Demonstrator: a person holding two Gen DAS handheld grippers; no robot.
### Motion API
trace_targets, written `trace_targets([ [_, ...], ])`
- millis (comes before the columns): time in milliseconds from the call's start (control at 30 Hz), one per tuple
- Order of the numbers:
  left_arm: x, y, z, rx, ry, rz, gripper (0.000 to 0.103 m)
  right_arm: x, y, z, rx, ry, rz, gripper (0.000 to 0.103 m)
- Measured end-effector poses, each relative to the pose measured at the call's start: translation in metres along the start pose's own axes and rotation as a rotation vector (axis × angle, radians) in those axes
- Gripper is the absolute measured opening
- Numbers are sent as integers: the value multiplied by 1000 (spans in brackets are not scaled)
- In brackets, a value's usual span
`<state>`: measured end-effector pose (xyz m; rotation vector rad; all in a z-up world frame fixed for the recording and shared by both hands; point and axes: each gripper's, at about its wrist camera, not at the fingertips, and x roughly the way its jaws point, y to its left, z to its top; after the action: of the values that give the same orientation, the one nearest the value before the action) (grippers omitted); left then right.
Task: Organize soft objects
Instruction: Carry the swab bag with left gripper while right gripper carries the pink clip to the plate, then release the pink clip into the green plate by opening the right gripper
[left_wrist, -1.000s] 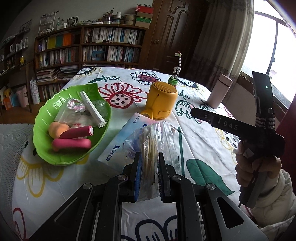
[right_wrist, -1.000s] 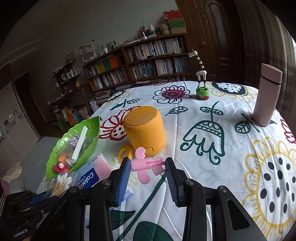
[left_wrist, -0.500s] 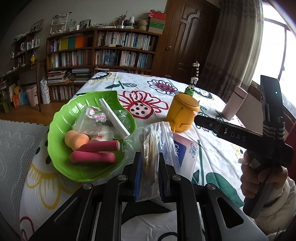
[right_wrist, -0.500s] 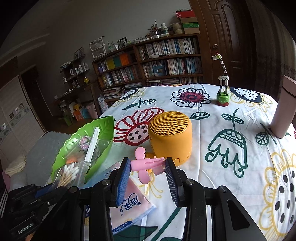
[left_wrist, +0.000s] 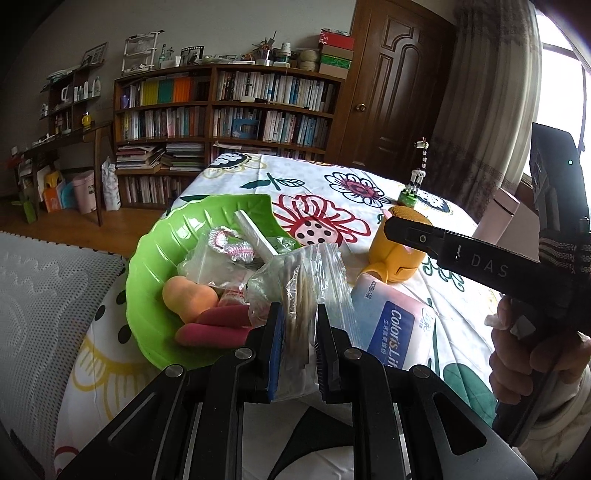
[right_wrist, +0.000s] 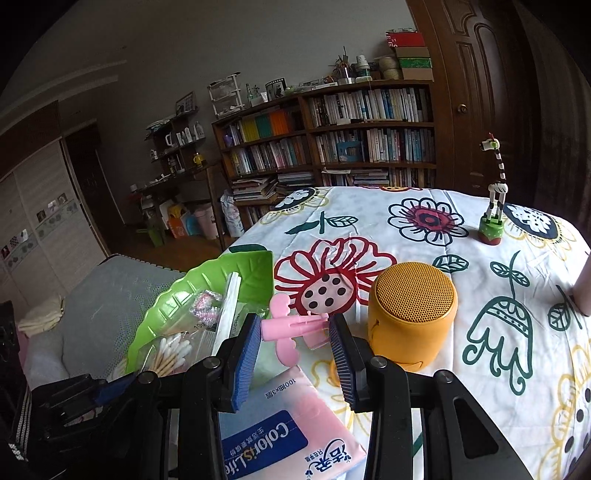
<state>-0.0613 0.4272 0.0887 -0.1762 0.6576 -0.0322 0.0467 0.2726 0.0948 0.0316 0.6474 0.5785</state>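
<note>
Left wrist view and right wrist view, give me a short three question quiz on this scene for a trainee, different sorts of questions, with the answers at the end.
1. True or false: the left hand-held gripper is shut on a clear zip bag of cotton swabs.
2. Multiple choice: what sits between the fingers of the right hand-held gripper? A) a pink clip B) a spoon C) a pencil
3. Fill in: the pink foam rollers and the orange makeup sponge lie in the green ______.

Key:
1. True.
2. A.
3. Leaf-shaped dish.
</note>
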Motion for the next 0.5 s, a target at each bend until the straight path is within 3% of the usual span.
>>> trace_targets([
  [500,7,26,3,-51,-10,49,16,34,36,20,-77,-3,62,41],
])
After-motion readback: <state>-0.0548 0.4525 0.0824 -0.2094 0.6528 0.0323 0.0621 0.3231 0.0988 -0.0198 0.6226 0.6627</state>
